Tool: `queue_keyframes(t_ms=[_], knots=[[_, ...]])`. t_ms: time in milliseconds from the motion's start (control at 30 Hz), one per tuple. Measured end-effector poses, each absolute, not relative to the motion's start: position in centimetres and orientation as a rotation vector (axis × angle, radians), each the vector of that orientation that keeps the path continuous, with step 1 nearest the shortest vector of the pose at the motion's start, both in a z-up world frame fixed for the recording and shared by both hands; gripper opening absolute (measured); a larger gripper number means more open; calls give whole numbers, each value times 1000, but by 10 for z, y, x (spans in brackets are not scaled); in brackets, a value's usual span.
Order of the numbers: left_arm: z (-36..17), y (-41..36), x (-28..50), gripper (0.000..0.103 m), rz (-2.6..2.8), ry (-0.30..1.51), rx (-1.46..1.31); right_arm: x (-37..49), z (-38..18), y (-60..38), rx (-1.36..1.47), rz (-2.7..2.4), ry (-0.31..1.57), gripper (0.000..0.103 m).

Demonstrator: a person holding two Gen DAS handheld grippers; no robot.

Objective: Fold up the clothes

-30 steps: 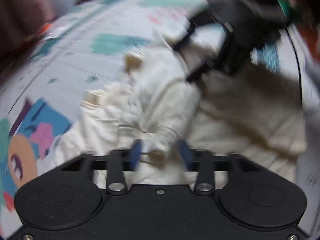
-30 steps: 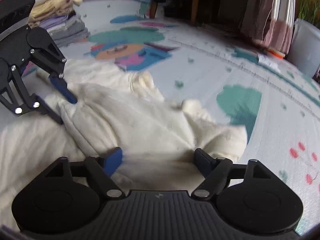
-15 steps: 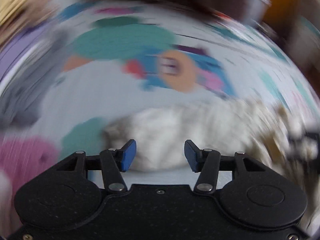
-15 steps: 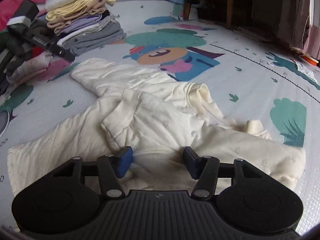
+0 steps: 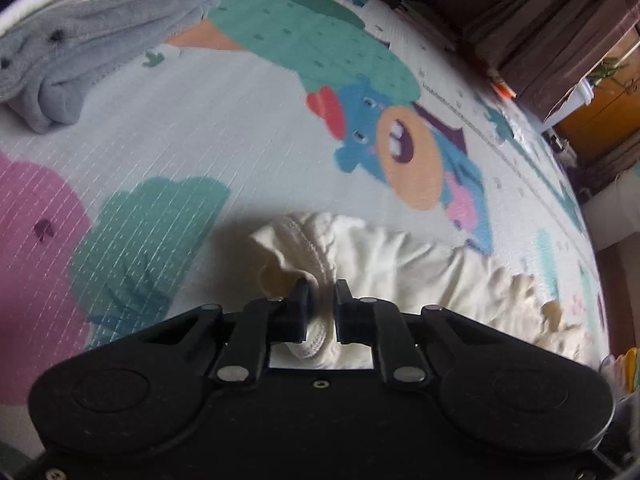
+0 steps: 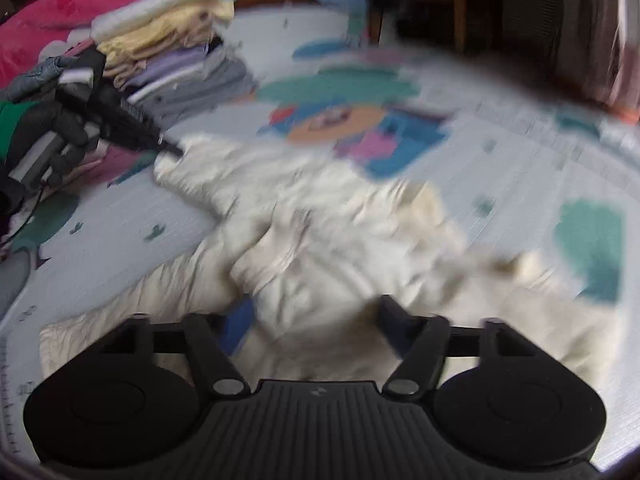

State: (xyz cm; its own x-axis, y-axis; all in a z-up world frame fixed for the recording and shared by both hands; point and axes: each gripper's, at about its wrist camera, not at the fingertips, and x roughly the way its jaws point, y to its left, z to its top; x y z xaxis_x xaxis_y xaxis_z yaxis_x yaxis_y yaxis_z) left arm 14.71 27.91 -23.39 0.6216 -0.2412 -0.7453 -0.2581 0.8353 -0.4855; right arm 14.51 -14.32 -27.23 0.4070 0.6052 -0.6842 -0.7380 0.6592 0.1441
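The left gripper (image 5: 320, 300) is pinching the ribbed cuff (image 5: 308, 264) of the cream garment (image 6: 320, 240) between nearly closed jaws, the cuff bunching up just ahead of its fingers. In the right wrist view that same gripper (image 6: 172, 148) is sitting at the far left end of a sleeve, held by a gloved hand (image 6: 60, 136). The garment is lying spread and rumpled across the middle of the play mat (image 5: 200, 120), running rightward to a loose end near the mat's right edge. The right gripper (image 6: 316, 316) is hovering over the garment's near part with jaws wide apart — gripping nothing, though motion blur is softening the view.

The mat is showing cartoon prints in teal, pink and blue. A stack of folded clothes (image 6: 176, 48) is resting at its far left corner, beside pink bedding (image 6: 60, 12). Dark furniture (image 6: 480, 0) and striped curtains (image 6: 616, 32) are lining the far edge. Bare mat is lying open between garment and stack — and more to the far right.
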Motion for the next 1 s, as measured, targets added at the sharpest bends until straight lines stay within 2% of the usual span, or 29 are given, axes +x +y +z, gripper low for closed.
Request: queue_keyframes(t_ms=[67,100,267,633,767,900,1000], knots=[[-211,268,152,10,-48,873,-584,147,-276,-141,-183,865,804,79],[-199,263,155,10,-80,850,-570,147,-272,-142,-176,861,794,74],[-149,222,168,9,-265,745,-516,141,-250,-159,-71,839,731,73],[-116,141,193,9,-545,684,-390,113,-251,-265,213,546,792,73],[-119,131,200,9,-558,681,-378,102,-253,-270,140,534,782,73],[-133,164,191,9,-401,721,-378,92,-249,-239,-90,638,725,72],[-144,190,180,9,-309,746,-365,89,-248,-222,-156,680,718,72]])
